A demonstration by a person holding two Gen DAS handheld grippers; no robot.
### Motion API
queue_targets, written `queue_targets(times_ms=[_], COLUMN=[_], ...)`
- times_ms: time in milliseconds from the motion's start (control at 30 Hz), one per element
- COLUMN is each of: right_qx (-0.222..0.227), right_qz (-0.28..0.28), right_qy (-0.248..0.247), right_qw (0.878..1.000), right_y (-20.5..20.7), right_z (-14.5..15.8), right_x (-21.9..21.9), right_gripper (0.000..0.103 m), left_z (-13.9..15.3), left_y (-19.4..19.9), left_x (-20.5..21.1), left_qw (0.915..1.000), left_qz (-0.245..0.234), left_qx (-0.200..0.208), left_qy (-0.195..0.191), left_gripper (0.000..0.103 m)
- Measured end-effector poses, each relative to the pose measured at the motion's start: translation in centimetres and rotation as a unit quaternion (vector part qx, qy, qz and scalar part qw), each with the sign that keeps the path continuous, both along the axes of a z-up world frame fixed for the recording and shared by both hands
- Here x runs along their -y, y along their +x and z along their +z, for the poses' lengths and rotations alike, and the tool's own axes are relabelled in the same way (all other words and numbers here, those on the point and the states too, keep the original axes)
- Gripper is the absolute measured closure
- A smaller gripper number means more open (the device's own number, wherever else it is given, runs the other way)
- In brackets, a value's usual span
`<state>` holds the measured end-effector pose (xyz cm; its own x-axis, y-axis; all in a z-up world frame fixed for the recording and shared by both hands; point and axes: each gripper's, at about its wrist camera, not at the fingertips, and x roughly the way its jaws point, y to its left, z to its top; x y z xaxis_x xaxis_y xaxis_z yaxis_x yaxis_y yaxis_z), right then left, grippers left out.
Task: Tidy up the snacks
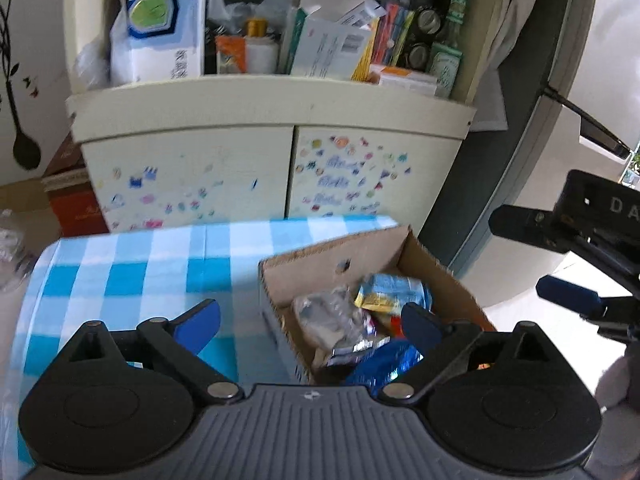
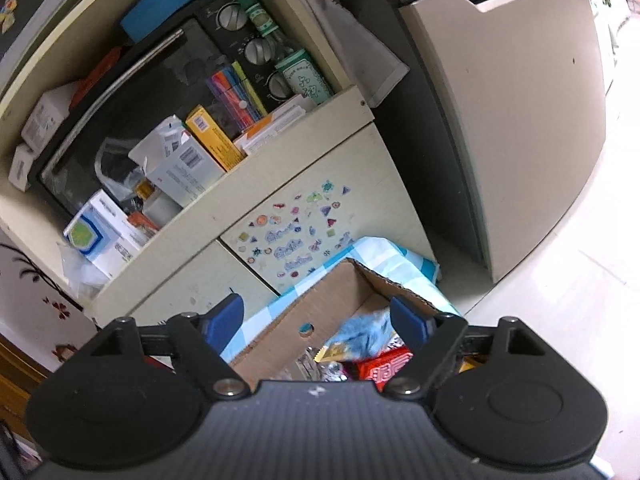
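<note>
Left tongs (image 1: 310,326) spread wide, nothing gripped; right tongs (image 2: 318,322) parted, angled downward, empty

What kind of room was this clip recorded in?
Probably a home kitchen or dining corner: a fridge, a countertop oven in a sticker-covered cabinet, and a checked tablecloth under a cardboard snack box.

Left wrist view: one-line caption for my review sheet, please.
Open left gripper above a cardboard box of snack packets on a blue checked tablecloth, cluttered cabinet behind.

Cardboard box (image 1: 320,268) w/ snack packets (image 1: 384,296) on blue-check cloth (image 1: 120,276); left gripper (image 1: 312,320) jaws wide, empty; cream cabinet (image 1: 200,168) behind.
</note>
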<state>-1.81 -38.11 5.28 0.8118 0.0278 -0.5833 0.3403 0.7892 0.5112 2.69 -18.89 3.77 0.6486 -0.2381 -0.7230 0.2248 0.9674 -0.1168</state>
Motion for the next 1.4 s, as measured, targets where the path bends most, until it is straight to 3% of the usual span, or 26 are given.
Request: queue_targets(times_ms=[500, 1400], right_qx=[-0.05, -0.124], right_qz=[0.017, 0.03], right_qy=[-0.058, -0.137], right_qw=[0.997, 0.982], right_y=[-2.6, -7.9], right_z=[0.4, -0.5], right_x=[-1.4, -2.5], right_gripper=[0.013, 0.007], left_z=[0.8, 1.5], left_y=[-4.2, -5.9], left_x=[-2.6, -2.1], left_qw=[0.9987, 0.9937], left_qz=[0.028, 0.059], left_qx=[-0.028, -0.049], left_qy=[0.033, 0.082], left_gripper=[0.001, 0.0])
